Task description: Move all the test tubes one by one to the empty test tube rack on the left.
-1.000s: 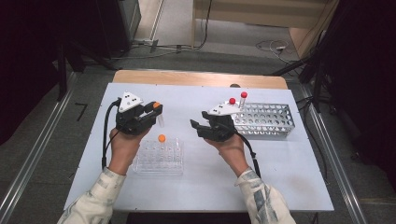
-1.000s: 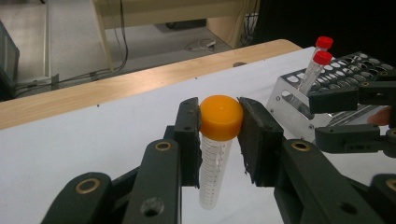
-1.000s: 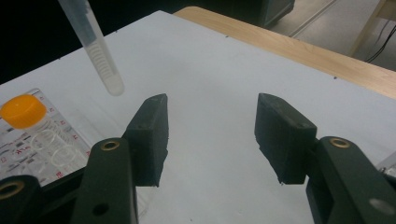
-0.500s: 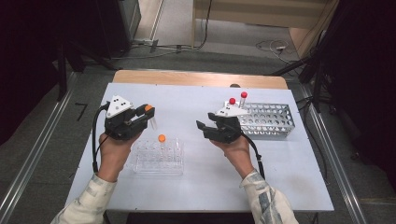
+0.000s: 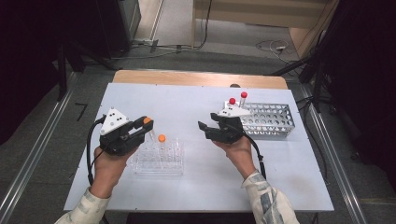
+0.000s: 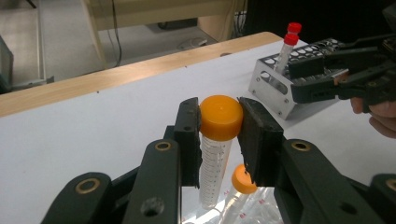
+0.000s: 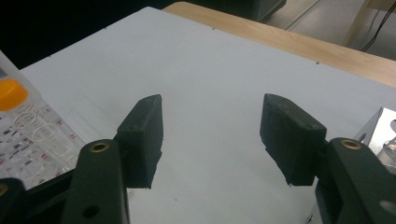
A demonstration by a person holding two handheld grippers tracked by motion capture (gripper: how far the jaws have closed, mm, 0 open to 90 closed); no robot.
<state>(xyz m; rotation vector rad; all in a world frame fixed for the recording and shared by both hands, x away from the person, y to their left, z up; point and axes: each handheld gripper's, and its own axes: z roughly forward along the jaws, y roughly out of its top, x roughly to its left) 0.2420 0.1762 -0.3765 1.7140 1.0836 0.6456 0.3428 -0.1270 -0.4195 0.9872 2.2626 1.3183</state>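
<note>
My left gripper (image 5: 143, 129) is shut on the orange cap of a clear graduated tube (image 6: 219, 117), which hangs upright just above the clear plastic rack (image 5: 159, 163). A second orange-capped tube (image 5: 161, 139) stands in that rack. Right of the clear rack, my right gripper (image 5: 204, 130) hovers over bare table. Its jaws have just been opening, and in the right gripper view nothing lies between its fingers (image 7: 142, 135). Behind it sits a metal rack (image 5: 271, 121) with two red-capped tubes (image 5: 243, 95).
The white table (image 5: 187, 100) has a wooden strip along its far edge. The clear rack's corner (image 7: 32, 135) lies left of my right gripper. Cables trail from both grippers toward the person's forearms at the near edge.
My left hand has carried the orange-capped tube left and toward the near edge, over the clear rack. The right gripper has stayed in place with its jaws spread wider.
</note>
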